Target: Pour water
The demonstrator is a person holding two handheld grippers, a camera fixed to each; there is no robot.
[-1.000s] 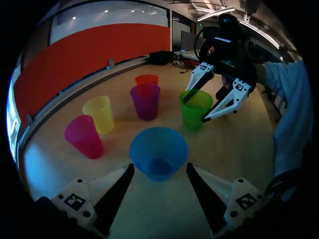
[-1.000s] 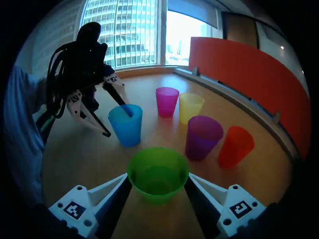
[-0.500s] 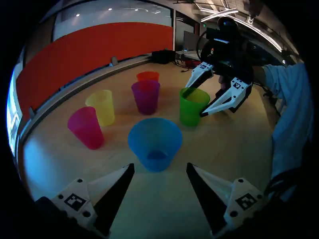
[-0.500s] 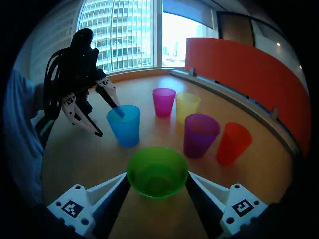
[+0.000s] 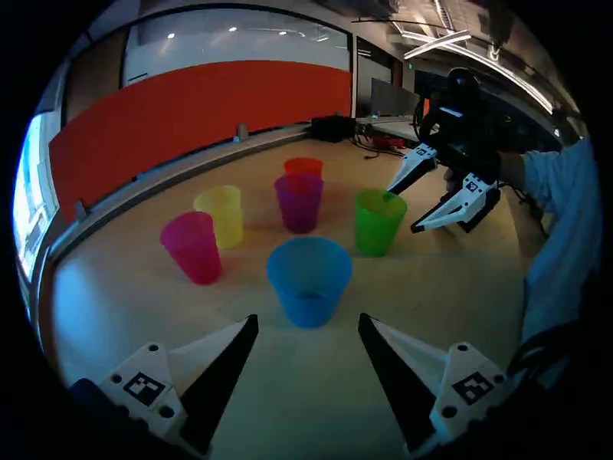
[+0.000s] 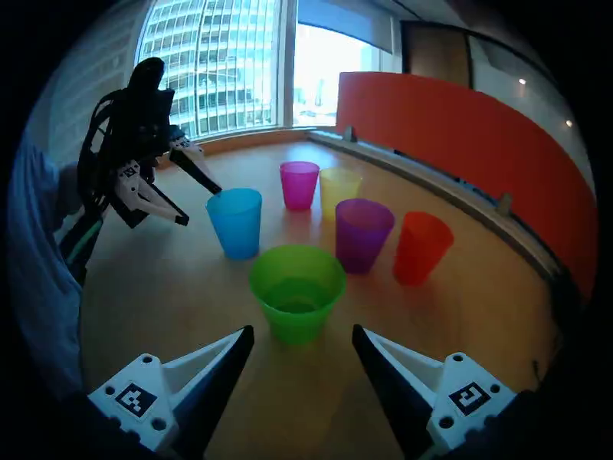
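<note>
The left tongs point(image 5: 306, 323) are spread wide and grip nothing. The blue cup point(image 5: 309, 277) stands upright just ahead of their tips, centred on the gap and apart from both fingers. The right tongs point(image 6: 302, 331) are likewise spread and empty, with the green cup point(image 6: 297, 295) upright just ahead, centred between their tips. This lining-up reads as a set-up for a grasp: a short push forward and a squeeze would take each cup by its wall. Which cup pours and which receives I cannot tell. The green cup seems to hold a shallow pool of water, and the blue cup shows a dark line near its bottom, but neither is certain.

Seen from the left tongs, the pink cup point(image 5: 191, 247) and yellow cup point(image 5: 221, 216) stand ahead to the left. The purple cup point(image 5: 299, 202) and red cup point(image 5: 303, 166) stand farther ahead. All are upright and apart on the table point(image 5: 429, 295), probably so that fingers can pass on either side. A sleeve point(image 5: 563, 222) lies far right.

The fingers carry square black-and-white markers point(image 5: 144, 387). No brand or word is legible, and the cups look plain.
</note>
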